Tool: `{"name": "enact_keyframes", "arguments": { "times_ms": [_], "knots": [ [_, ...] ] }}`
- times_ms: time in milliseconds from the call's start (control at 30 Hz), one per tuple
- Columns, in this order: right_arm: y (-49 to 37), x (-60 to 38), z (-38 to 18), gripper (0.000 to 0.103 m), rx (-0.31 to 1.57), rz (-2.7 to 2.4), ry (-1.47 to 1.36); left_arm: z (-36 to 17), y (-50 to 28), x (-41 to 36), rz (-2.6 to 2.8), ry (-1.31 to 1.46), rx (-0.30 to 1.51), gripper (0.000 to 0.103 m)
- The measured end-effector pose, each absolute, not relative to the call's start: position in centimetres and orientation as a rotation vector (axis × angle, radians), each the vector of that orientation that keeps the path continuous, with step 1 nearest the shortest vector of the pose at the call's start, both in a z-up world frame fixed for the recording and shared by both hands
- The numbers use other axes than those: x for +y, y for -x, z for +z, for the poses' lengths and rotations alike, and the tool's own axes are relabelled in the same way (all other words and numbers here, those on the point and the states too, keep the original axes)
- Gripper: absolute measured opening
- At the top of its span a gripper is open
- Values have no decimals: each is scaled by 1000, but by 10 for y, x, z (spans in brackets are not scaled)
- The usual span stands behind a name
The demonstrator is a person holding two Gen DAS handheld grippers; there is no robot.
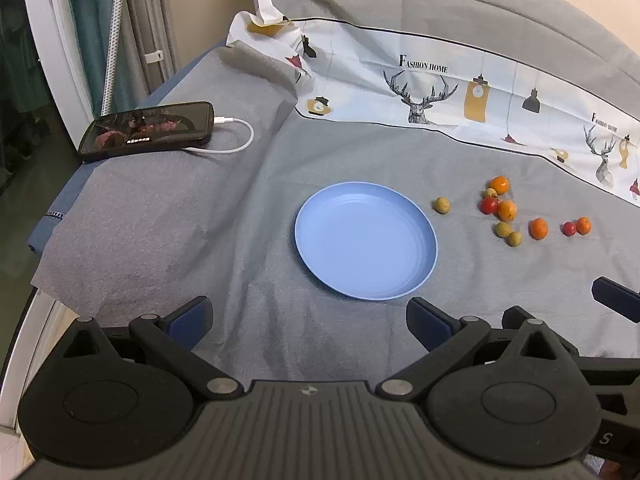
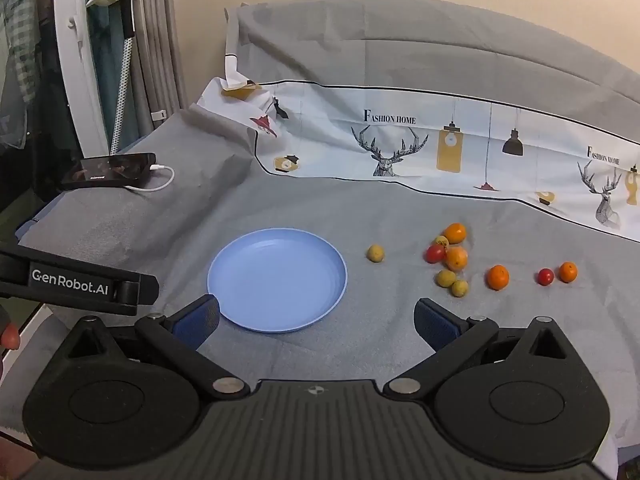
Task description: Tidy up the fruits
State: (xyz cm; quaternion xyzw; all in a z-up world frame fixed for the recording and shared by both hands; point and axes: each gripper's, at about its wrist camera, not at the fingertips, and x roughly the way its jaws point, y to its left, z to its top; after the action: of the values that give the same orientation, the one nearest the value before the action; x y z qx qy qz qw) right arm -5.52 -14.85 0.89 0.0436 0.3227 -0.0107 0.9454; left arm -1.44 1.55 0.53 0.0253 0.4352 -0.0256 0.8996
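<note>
An empty blue plate [image 1: 366, 240] [image 2: 277, 279] sits on the grey cloth. To its right lie several small fruits: a lone yellow-green one [image 1: 442, 205] [image 2: 375, 253], a cluster of orange, red and yellow-green ones [image 1: 502, 210] [image 2: 450, 256], a single orange one [image 1: 538, 228] [image 2: 497, 277], and a red one [image 1: 569, 229] [image 2: 545, 276] beside an orange one [image 1: 583, 225] [image 2: 568, 271]. My left gripper [image 1: 308, 322] is open and empty, near the plate's front edge. My right gripper [image 2: 316, 322] is open and empty, its left finger by the plate's front rim.
A black phone [image 1: 146, 130] [image 2: 108, 170] on a white charging cable lies at the back left near the table edge. A white printed cloth [image 1: 440, 88] [image 2: 400, 140] lies along the back. The left gripper's body [image 2: 72, 282] shows at the left of the right wrist view.
</note>
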Motion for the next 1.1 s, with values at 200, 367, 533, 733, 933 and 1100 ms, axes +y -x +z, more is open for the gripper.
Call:
{"name": "enact_keyframes", "arguments": {
  "times_ms": [200,367,533,733,933,1100],
  "knots": [
    [54,-143,11,103,658,-34,-90,5,13,15,-44,-55,905,103],
    [54,-141,12,103,662,-39,-93,4,14,15,-41,-57,905,103],
    [53,-141,13,103,662,-34,-93,4,12,15,-42,-60,908,103],
    [52,-141,12,103,666,-38,-97,4,12,16,-43,-63,908,103],
    [52,-139,12,103,670,-36,-98,4,12,16,-41,-61,911,103],
    [52,-139,11,103,672,-34,-97,4,12,16,-43,-61,912,103]
  ]
}}
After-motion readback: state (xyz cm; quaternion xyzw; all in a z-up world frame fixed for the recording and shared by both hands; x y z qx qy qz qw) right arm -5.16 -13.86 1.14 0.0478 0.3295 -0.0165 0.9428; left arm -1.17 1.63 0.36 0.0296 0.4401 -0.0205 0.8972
